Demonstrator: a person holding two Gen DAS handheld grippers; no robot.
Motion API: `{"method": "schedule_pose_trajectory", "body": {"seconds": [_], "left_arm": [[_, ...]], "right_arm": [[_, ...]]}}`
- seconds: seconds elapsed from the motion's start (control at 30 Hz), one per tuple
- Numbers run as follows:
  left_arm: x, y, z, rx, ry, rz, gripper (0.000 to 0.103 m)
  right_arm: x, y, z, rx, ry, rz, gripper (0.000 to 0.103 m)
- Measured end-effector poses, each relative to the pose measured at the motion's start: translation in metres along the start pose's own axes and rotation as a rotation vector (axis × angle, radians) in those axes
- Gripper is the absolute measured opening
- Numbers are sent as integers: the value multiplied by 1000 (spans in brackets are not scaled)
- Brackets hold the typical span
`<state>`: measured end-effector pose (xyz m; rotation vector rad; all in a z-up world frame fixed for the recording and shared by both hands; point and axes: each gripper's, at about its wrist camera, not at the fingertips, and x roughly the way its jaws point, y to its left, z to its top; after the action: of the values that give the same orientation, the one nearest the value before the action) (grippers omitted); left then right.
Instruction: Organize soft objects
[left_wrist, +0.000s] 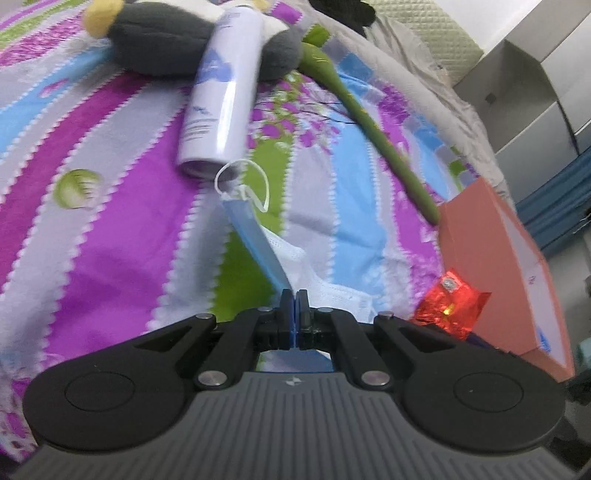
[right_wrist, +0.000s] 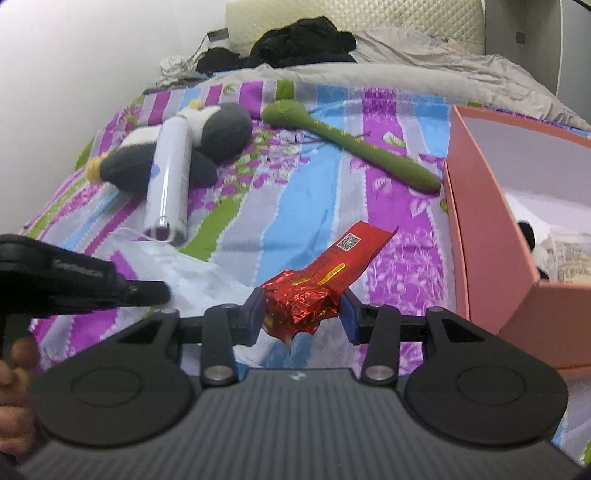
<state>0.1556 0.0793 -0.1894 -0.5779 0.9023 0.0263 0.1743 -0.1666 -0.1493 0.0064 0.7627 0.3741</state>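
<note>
Red foil packet (right_wrist: 306, 295): I hold it in my right gripper (right_wrist: 301, 314). It sticks out from the fingers toward 1 o'clock in the right wrist view, long side pointing that way, up off the bedspread (right_wrist: 295, 206).
Pink box (right_wrist: 480, 236): it sits at about 3 o'clock from the packet, near it, with its open top showing. I think the packet goes there next, so I must swing right.
Nearer hand: my right one is closer to the box.
Right fingers: partly spread, pinching the crinkled end of the packet.
Blue face mask (left_wrist: 258, 236): it hangs from my left gripper (left_wrist: 294, 314) and points to 11 o'clock in the left wrist view.
Left fingers: pressed together on the mask's edge.
White spray can (left_wrist: 221, 92): it lies at 12 o'clock, resting on the gray plush toy (left_wrist: 159, 48).
Green soft stick (right_wrist: 354, 147): it lies at 1 o'clock, its tip close to the box.
</note>
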Motion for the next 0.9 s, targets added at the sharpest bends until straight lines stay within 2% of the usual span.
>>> {"method": "schedule_pose_trajectory", "body": {"seconds": [0.17,0.23,0.3,0.4,0.53,0.67,0.77,0.83,0.9], "left_arm": [[-4,14,-9,21,-14,43,5],[-7,18,-15,24,-19,44,25],[-10,19,-19,36,-34,35,36],[-16,16,-27,76,-74,55,40],[-24,15,-36,120,-104,69,52],[-30,11,-41,163,-137,82,59],[-36,8,-43,182,-159,103,62],[-39,5,-44,208,-162,142,62],[-43,2,-44,235,-179,135,62]], "right_arm": [[10,-2,-12,-3,54,-12,46],[14,0,-17,-16,89,-27,46],[13,6,-20,-50,89,-31,47],[13,7,-25,-55,95,-29,47],[10,4,-28,-26,99,-38,47],[5,3,-29,-26,88,-57,57],[0,3,-30,-32,82,-76,57],[-5,2,-30,-28,67,-85,57],[-11,1,-30,-28,48,-90,57]]}}
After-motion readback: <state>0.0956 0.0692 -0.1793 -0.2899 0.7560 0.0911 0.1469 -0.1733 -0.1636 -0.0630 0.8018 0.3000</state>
